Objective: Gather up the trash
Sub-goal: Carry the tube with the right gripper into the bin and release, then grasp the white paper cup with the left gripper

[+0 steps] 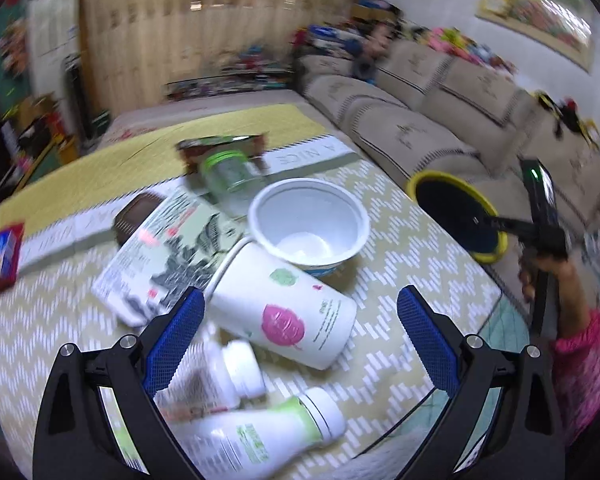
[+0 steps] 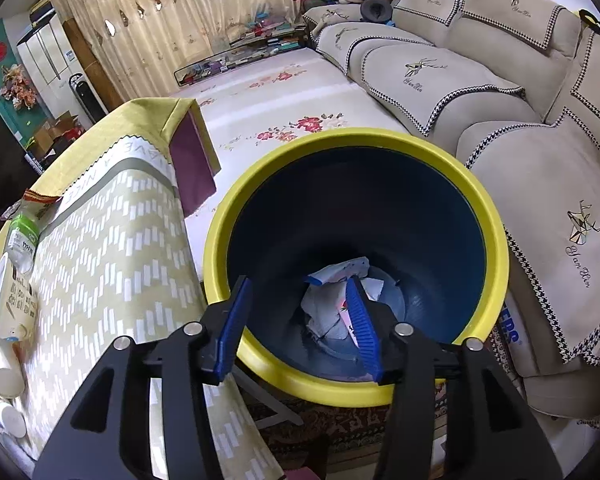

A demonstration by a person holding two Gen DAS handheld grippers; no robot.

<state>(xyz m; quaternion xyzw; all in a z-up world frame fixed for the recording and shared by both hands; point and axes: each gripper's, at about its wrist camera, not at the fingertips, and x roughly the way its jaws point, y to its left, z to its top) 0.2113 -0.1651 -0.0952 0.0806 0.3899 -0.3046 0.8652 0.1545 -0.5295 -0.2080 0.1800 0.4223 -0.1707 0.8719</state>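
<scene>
- Trash covers the patterned tablecloth (image 1: 400,216): a white paper cup (image 1: 284,312) on its side, an empty white tub (image 1: 308,222), bottles, a carton.
- Left gripper (image 1: 300,320) hangs spread wide over the cup, grasping nothing.
- Right gripper (image 2: 296,320) hangs parted and empty over the yellow-rimmed bin (image 2: 496,248), just beside the table edge; crumpled wrappers (image 2: 332,300) lie inside.

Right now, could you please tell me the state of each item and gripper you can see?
left gripper: open, empty, over the table.
right gripper: open, empty, above the bin.
bin: upright, crumpled paper at the bottom.
paper cup: lying on its side.
white tub: upright, empty.
green-lidded jar: on its side.
two white bottles: lying down, capped.
</scene>
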